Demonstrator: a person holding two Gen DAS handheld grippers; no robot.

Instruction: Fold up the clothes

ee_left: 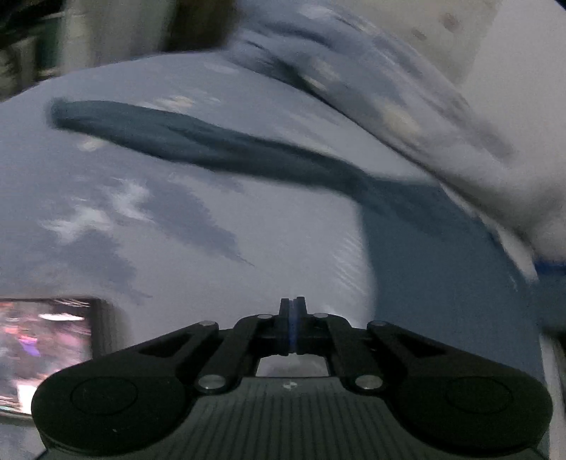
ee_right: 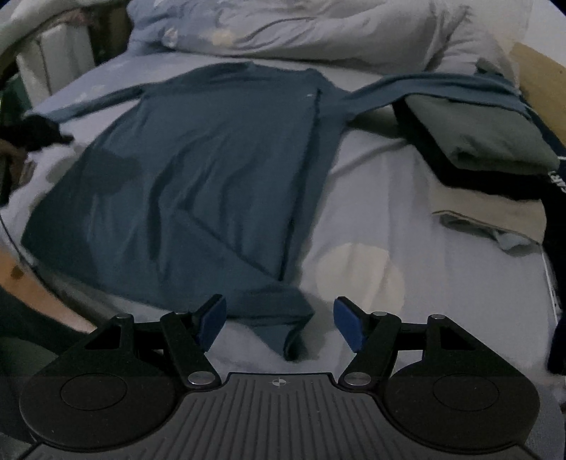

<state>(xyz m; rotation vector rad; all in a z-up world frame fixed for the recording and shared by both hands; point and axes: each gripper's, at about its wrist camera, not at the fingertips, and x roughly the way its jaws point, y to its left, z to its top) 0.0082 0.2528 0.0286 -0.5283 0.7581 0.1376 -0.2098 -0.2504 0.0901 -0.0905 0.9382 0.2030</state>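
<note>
A teal-blue long-sleeved shirt (ee_right: 198, 177) lies flat on the pale blue bed sheet (ee_right: 371, 184), collar at the far end. Its right sleeve (ee_right: 435, 88) stretches over a stack of folded clothes. My right gripper (ee_right: 279, 308) is open, its blue pads (ee_right: 212, 318) on either side of the rumpled near hem corner (ee_right: 283, 318) without touching it. The left wrist view is blurred: the shirt's other sleeve (ee_left: 198, 141) runs across the sheet toward the left, and the body (ee_left: 442, 269) lies at the right. My left gripper (ee_left: 293, 308) is shut with nothing seen between its fingers.
Folded grey-green, dark and beige garments (ee_right: 488, 141) are stacked at the right. A crumpled duvet (ee_right: 318, 32) lies along the far end. A dark shape (ee_right: 35, 131) sits by the left cuff. A lit screen (ee_left: 42, 346) shows at lower left.
</note>
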